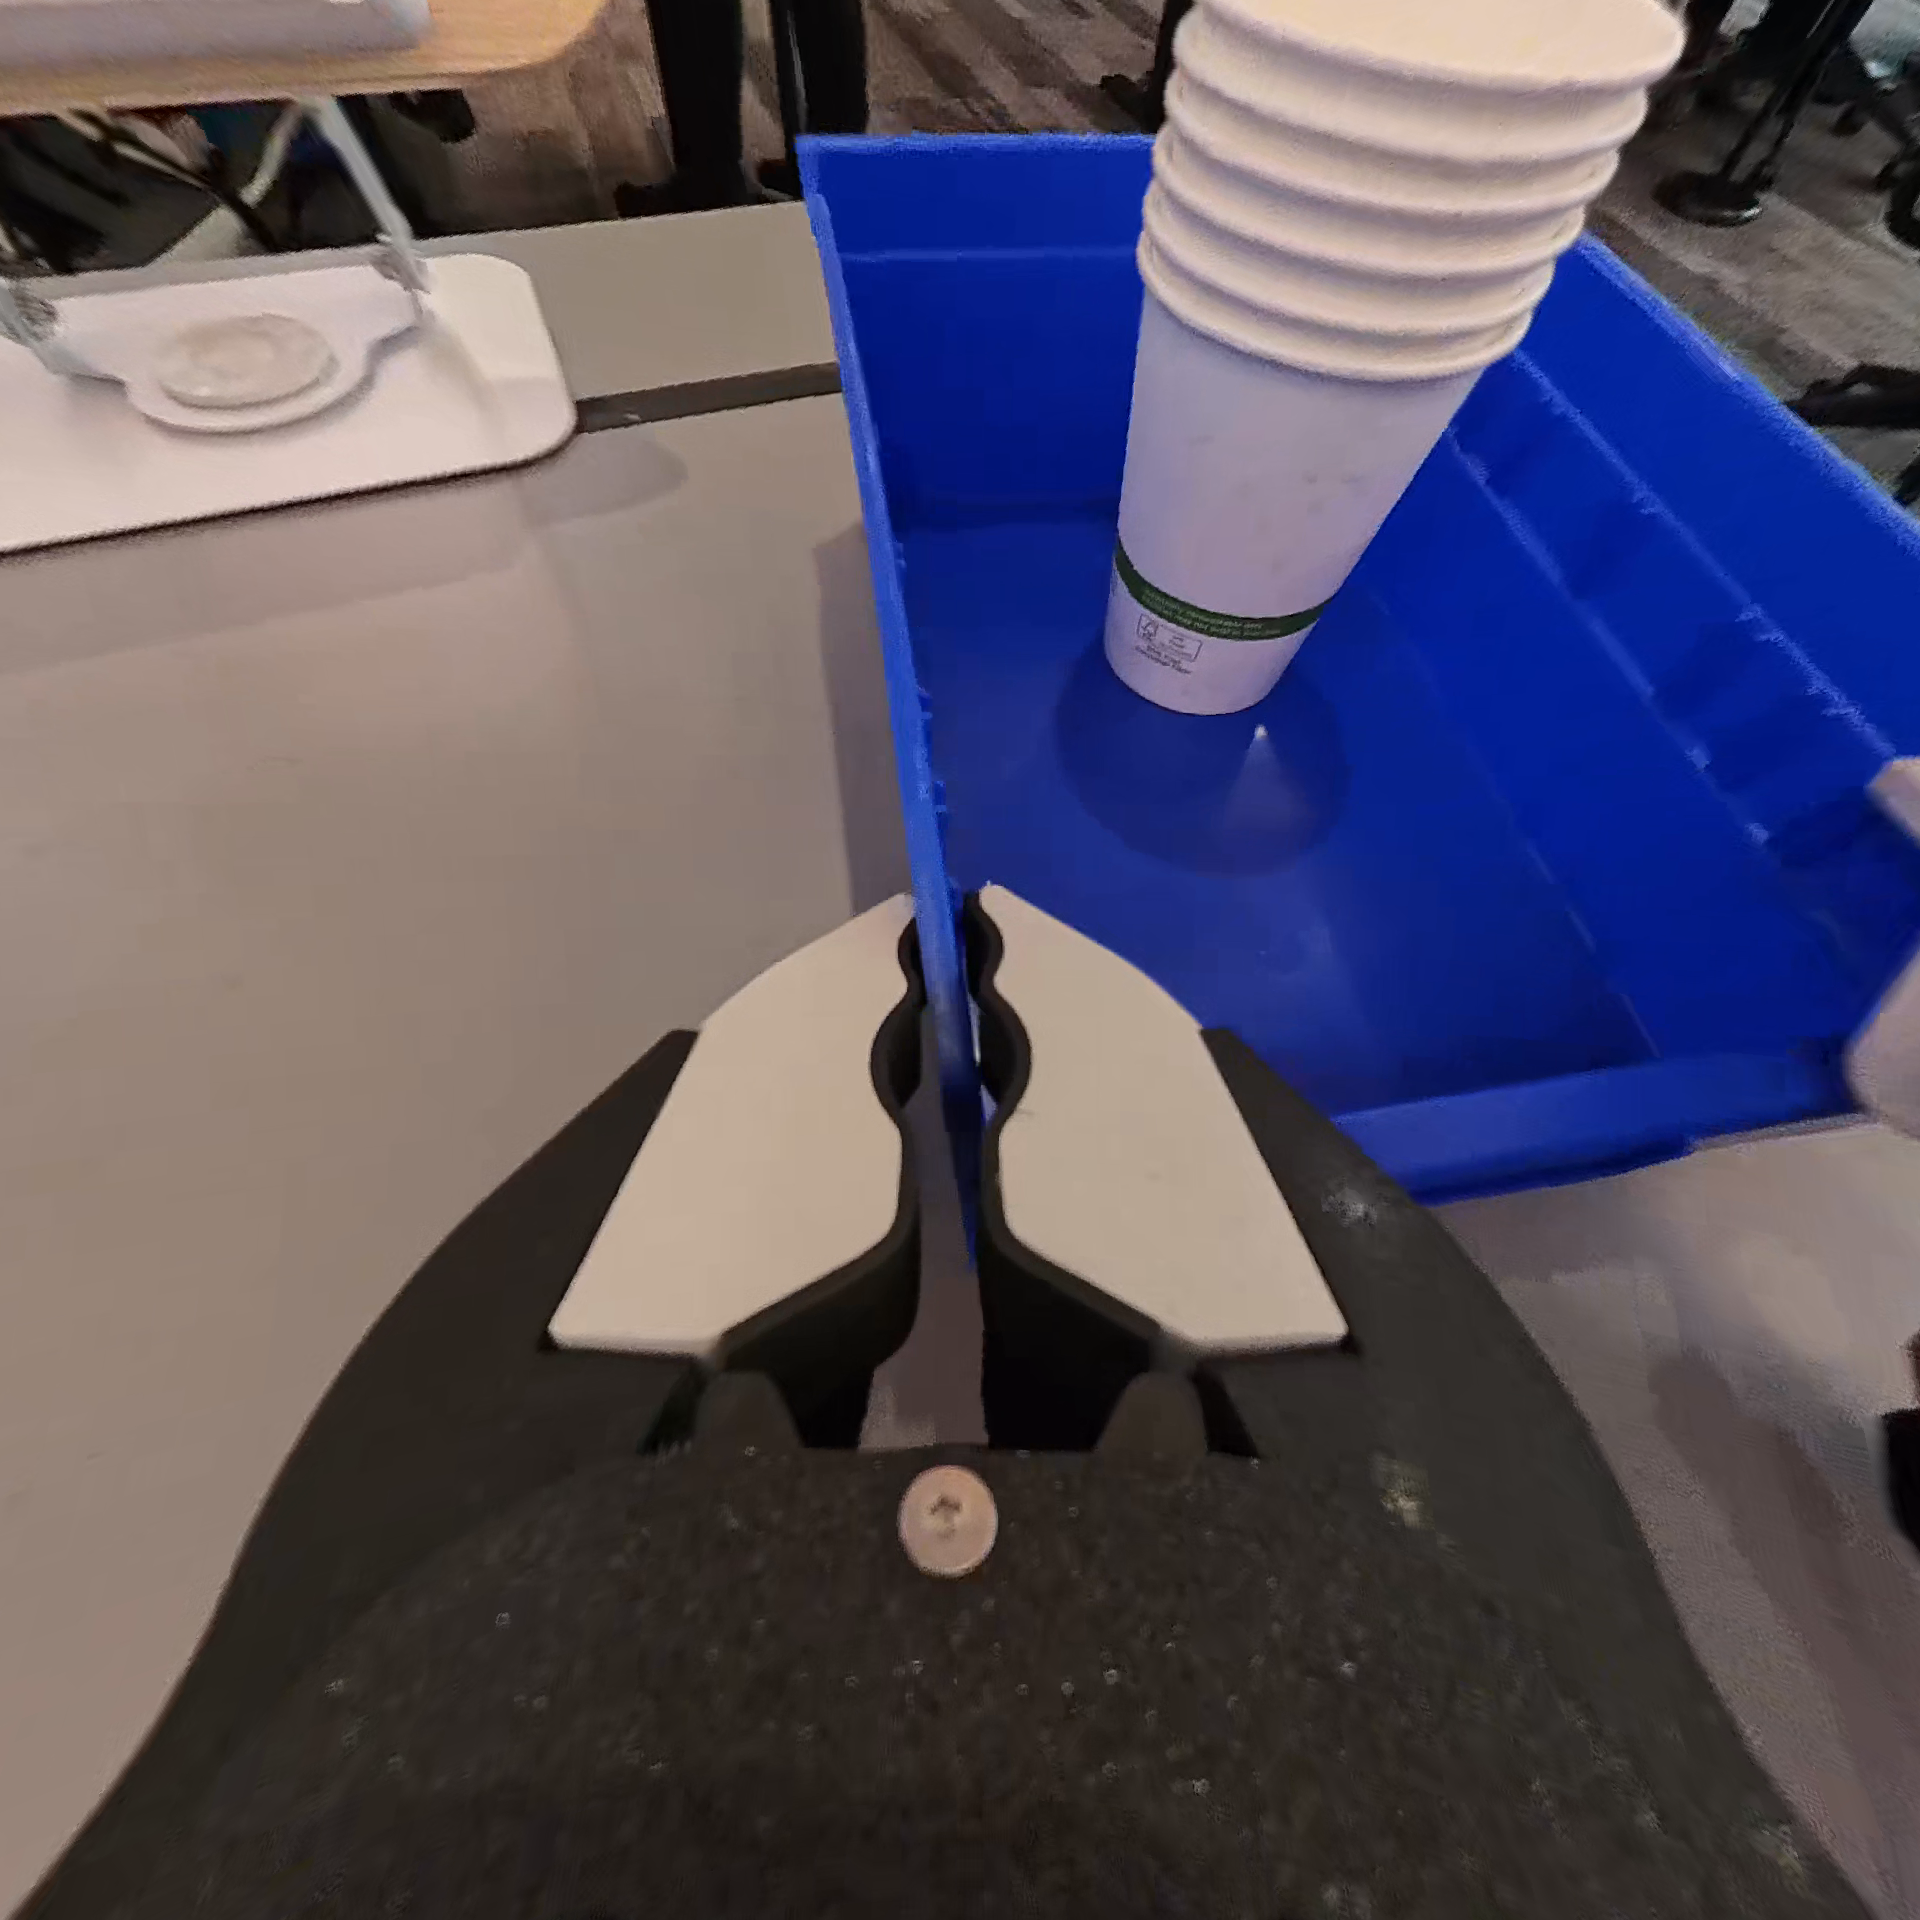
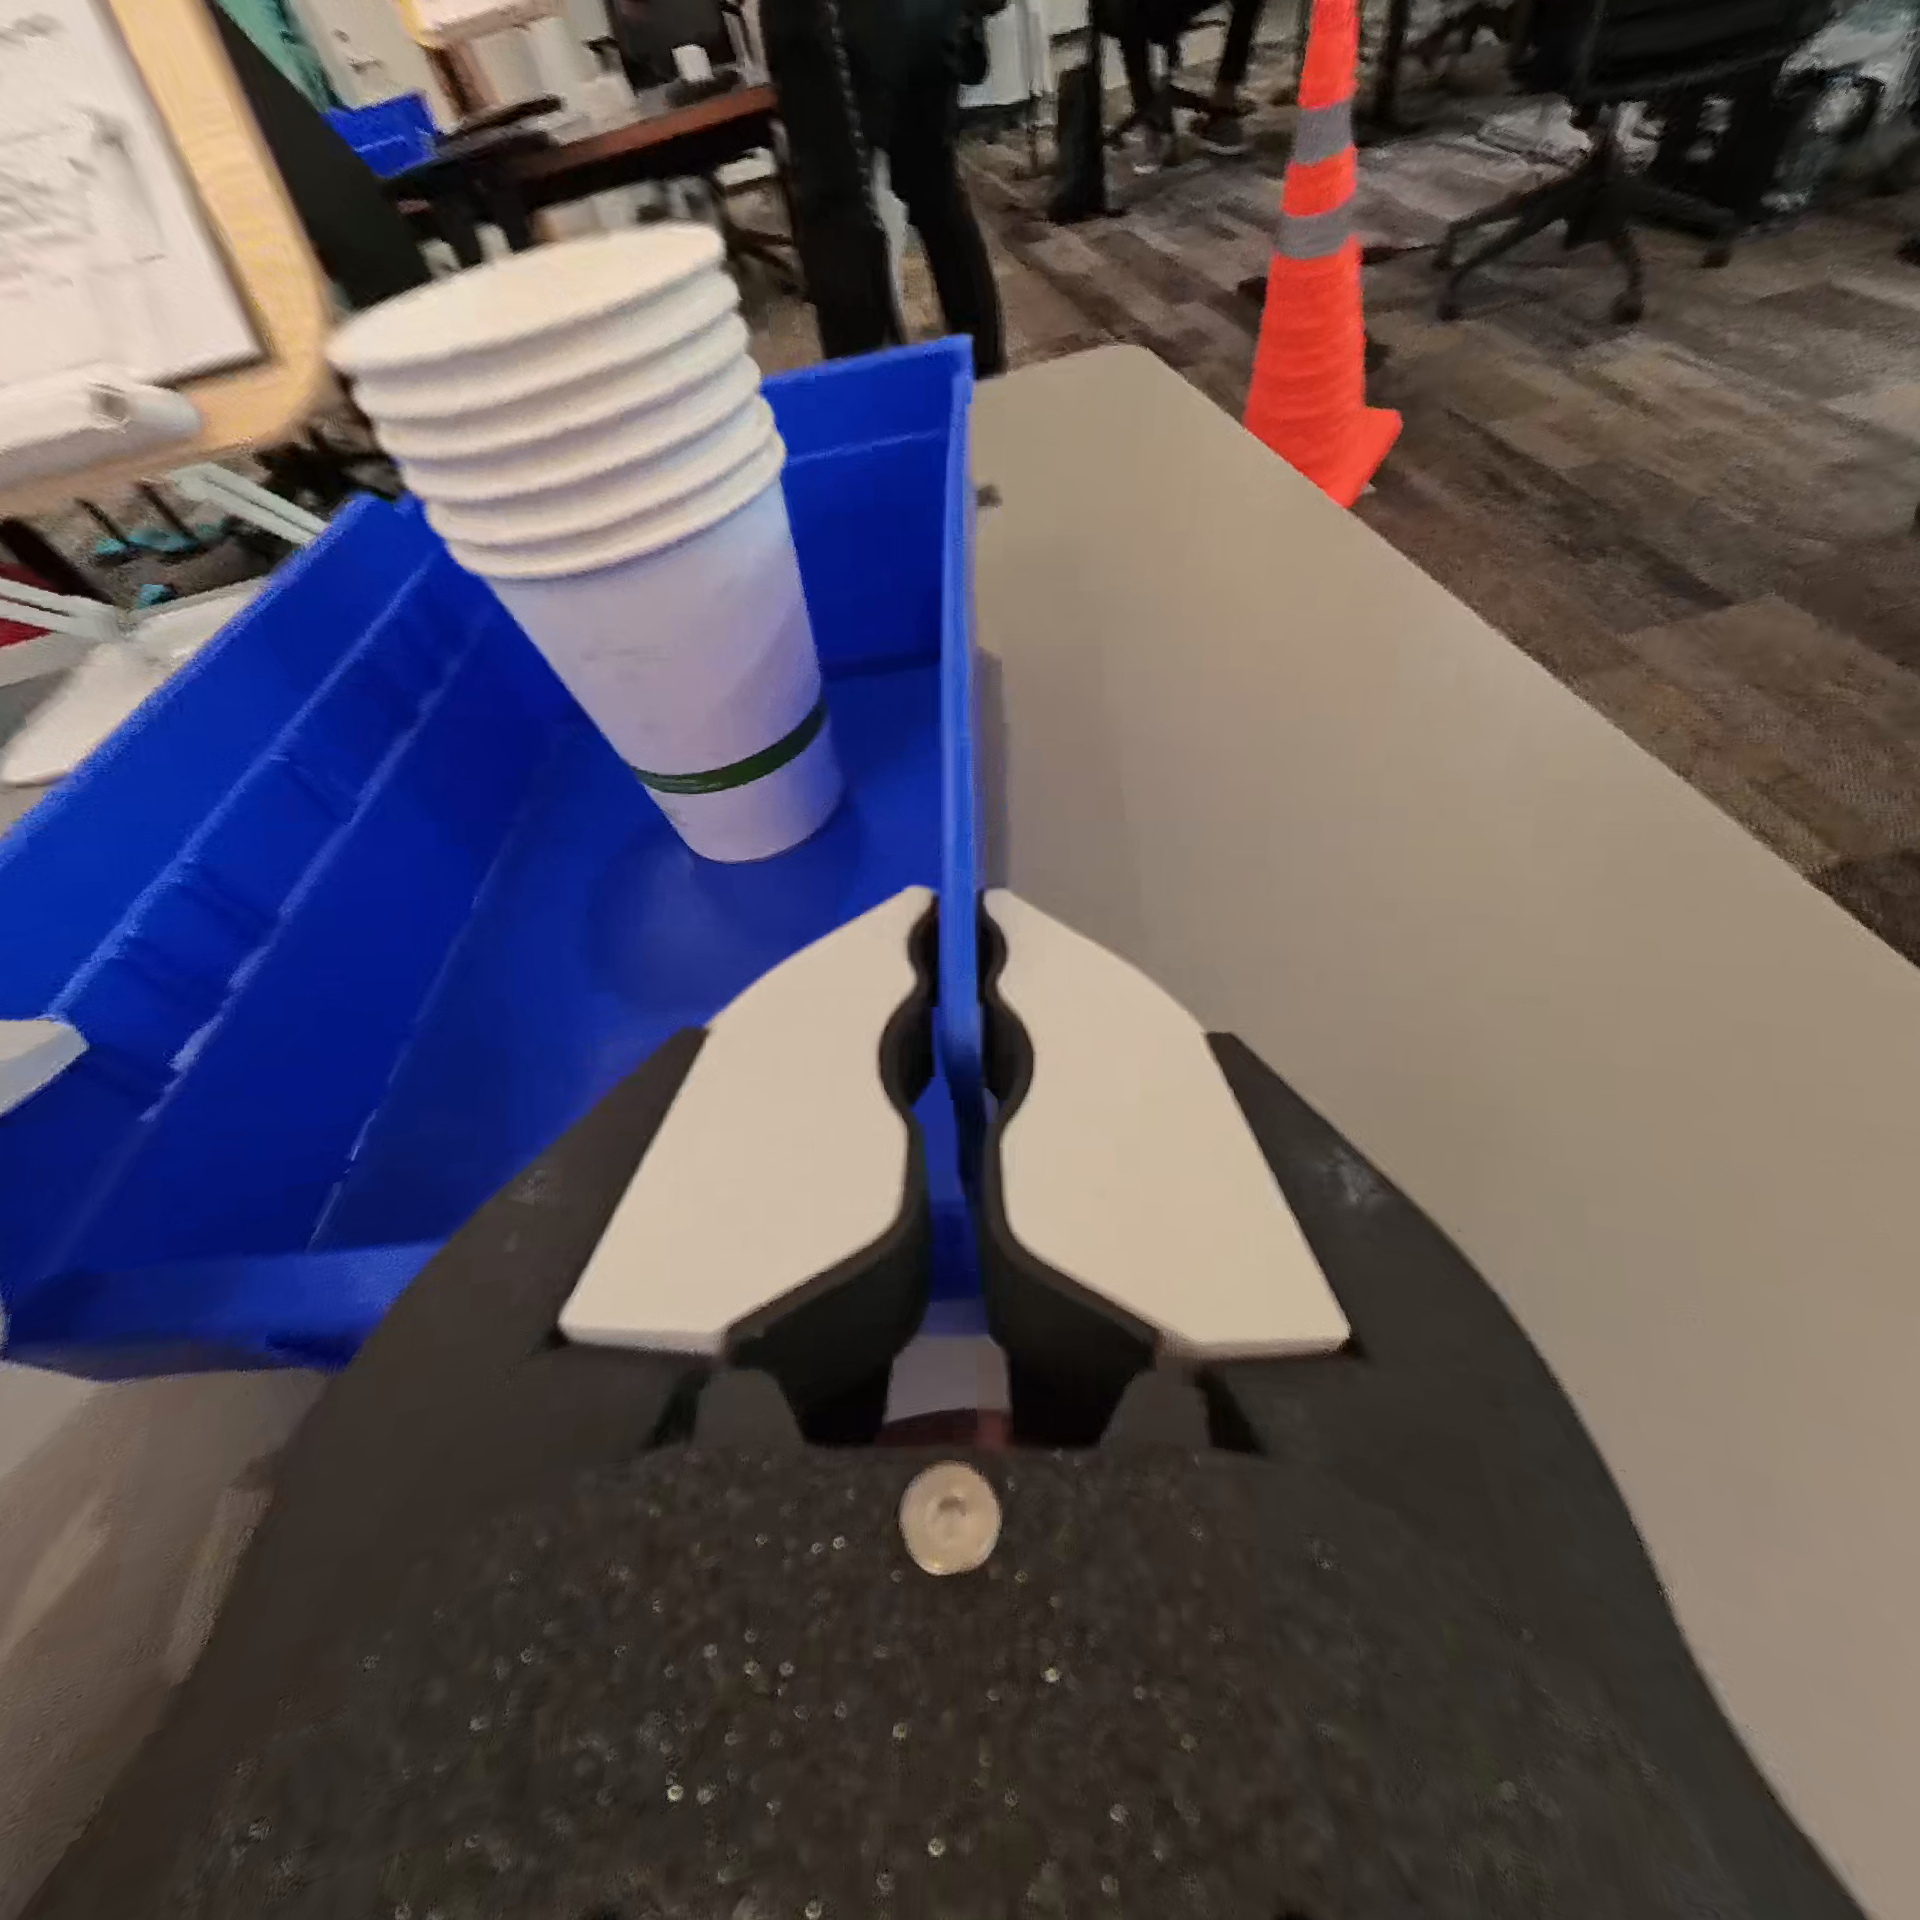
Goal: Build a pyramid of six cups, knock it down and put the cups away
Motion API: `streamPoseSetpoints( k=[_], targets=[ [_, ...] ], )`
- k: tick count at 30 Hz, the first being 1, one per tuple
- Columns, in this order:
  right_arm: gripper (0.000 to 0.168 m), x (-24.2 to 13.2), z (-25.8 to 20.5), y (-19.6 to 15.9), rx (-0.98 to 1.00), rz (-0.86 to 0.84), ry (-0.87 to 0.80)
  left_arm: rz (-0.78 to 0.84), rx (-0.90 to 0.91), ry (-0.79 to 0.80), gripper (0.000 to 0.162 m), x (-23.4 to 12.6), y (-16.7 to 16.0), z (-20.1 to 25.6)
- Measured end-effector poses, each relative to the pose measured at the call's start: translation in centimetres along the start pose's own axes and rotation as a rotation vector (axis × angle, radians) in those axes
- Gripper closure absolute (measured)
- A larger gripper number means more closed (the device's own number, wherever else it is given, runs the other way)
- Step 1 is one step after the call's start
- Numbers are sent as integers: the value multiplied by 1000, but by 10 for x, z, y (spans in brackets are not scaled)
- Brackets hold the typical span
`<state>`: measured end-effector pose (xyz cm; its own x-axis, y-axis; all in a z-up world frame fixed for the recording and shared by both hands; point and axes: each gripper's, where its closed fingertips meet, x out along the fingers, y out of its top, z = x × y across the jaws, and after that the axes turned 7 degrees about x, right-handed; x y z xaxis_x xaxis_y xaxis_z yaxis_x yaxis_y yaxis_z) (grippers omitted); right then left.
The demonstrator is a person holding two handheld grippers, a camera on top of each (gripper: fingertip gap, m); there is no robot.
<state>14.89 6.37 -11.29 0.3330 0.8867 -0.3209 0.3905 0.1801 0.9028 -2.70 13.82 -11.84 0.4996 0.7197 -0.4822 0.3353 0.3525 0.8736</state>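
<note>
A stack of several nested white paper cups (image 1: 1309, 416) stands upright on the floor of a blue plastic bin (image 1: 1558, 790). The bottom cup has a green band. My left gripper (image 1: 943, 914) is shut on the bin's left wall, near its front corner. In the right wrist view, my right gripper (image 2: 958, 914) is shut on the bin's (image 2: 260, 883) right wall, with the cup stack (image 2: 644, 582) ahead and to the left. A grey fingertip of the other gripper shows at the right edge of the left wrist view (image 1: 1891, 1029).
The bin sits on a grey table (image 1: 364, 831). A white tray with a clear dish (image 1: 239, 364) lies at the table's far left. An orange traffic cone (image 2: 1320, 270) stands on the floor beyond the table's right edge. A person's legs and office chairs are behind.
</note>
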Motion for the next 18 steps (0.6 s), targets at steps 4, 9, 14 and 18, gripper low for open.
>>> streamPoseSetpoints(
  k=[4,9,14,18],
  targets=[
    [165,-14,-35,0,71,2,32,28,11,35,158,-25,0,-27],
    [164,-29,-117,-2,22,70,110,64,-43,115,158,-65,-9,-96],
    [165,-22,-186,-40,-5,-7,178,65,-56,243,158,-97,-29,-166],
    [166,-18,-210,-69,-58,-50,196,44,-102,282,158,-101,-48,-197]
  ],
)
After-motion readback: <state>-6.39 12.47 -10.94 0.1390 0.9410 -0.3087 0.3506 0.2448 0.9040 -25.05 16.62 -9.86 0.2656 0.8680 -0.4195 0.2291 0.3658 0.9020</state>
